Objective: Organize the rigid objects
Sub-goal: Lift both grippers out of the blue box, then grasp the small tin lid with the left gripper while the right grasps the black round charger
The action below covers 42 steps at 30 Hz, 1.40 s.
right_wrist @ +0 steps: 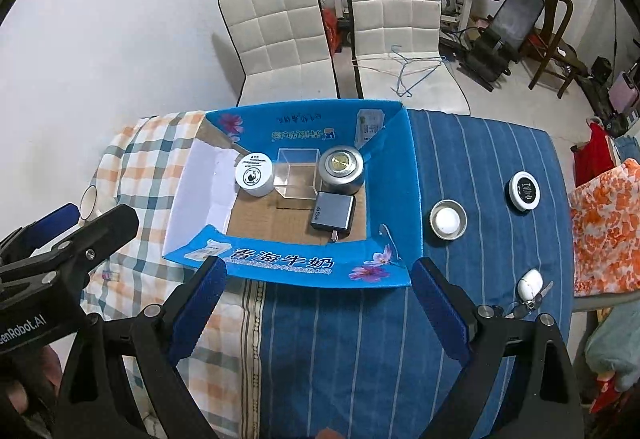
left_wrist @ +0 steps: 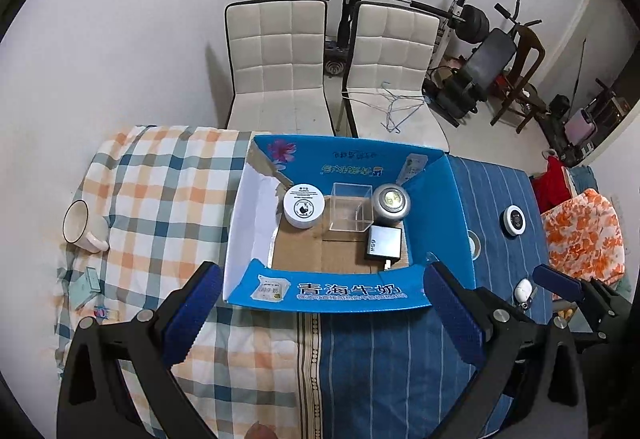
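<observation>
An opened blue cardboard box holds a white round jar, a clear plastic cube, a silver tin and a grey charger. On the blue striped cloth to its right lie a black-and-white disc, a small metal dish and a white egg-shaped fob. A white mug lies on the plaid cloth at left. Both my left gripper and right gripper hover open and empty before the box's near flap.
A small teal card lies near the mug. Two white padded chairs stand behind the table, with wire hangers on the right one. Gym equipment fills the back right. An orange floral cloth lies off the table's right edge.
</observation>
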{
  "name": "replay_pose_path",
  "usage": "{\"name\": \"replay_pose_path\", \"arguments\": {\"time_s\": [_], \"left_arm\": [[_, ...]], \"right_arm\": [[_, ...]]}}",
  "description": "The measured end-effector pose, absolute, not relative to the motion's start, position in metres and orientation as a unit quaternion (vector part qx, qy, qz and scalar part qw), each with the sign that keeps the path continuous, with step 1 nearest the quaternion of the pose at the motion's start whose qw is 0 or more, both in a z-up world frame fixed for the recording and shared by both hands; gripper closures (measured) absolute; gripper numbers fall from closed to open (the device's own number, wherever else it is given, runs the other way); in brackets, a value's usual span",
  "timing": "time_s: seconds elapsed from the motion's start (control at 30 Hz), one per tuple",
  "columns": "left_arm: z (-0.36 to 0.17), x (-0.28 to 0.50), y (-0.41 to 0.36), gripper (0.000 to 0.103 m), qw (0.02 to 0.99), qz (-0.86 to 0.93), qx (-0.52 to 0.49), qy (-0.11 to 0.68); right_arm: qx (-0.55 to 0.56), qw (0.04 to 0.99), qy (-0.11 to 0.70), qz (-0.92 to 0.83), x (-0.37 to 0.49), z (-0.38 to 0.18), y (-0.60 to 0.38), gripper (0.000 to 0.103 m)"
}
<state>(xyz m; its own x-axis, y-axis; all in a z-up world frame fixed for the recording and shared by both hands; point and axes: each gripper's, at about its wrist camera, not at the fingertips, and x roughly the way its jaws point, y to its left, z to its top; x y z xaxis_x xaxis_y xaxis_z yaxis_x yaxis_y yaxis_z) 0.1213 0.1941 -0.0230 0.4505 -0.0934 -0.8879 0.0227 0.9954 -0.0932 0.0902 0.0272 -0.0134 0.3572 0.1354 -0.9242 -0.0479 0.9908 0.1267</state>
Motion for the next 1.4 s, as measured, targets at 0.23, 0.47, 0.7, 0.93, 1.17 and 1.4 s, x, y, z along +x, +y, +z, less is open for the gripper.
{"name": "replay_pose_path", "arguments": {"time_s": [0.23, 0.47, 0.7, 0.93, 1.17, 1.4], "left_arm": [[-0.022, 0.118, 0.169, 0.000, 0.848, -0.042, -0.024, 0.527], [-0.031, 0.129, 0.104, 0.000, 0.839, -0.080, -0.004, 0.538], [-0.061, 0.153, 0.017, 0.000, 0.820, -0.134, 0.014, 0.556], [-0.104, 0.180, -0.054, 0.000, 0.794, -0.161, 0.010, 0.587], [-0.169, 0.225, -0.103, 0.000, 0.761, -0.136, -0.005, 0.635], [-0.233, 0.261, -0.127, 0.000, 0.725, -0.093, -0.009, 0.682]], "right_arm": [[0.048, 0.822, 0.564, 0.062, 0.086, -0.011, 0.008, 0.007], [0.079, 0.815, 0.573, 0.026, 0.084, -0.023, -0.058, 0.007], [0.121, 0.798, 0.586, -0.068, 0.085, -0.049, -0.172, 0.007], [0.146, 0.776, 0.598, -0.137, 0.101, -0.086, -0.274, 0.007], [0.158, 0.761, 0.614, -0.142, 0.136, -0.134, -0.350, 0.007], [0.137, 0.752, 0.633, -0.123, 0.183, -0.175, -0.381, 0.007]]}}
